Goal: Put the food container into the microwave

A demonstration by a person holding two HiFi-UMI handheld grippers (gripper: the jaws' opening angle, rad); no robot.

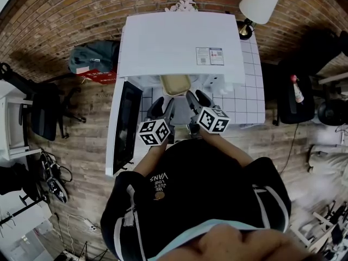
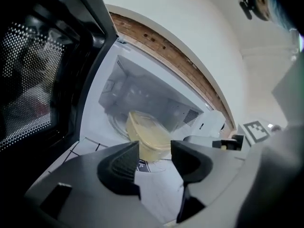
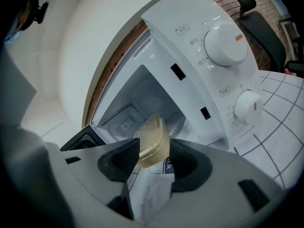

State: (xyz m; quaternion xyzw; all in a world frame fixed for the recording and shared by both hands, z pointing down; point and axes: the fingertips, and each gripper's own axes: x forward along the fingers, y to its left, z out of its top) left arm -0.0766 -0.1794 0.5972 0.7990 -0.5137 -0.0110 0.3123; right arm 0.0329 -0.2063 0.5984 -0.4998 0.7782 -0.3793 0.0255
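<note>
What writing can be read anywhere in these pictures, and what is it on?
"VANS": on the person's black shirt; smaller words beside it are too blurred.
Stickers on the microwave top: too small to read.
Print beside the knobs: too blurred to read.

"VANS" on black shirt (image 1: 209, 181)

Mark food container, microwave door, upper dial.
food container (image 2: 148, 136), left gripper view, its translucent side wall.
microwave door (image 1: 127, 125), head view, dark window panel.
upper dial (image 3: 223, 44), right gripper view, knob face.
</note>
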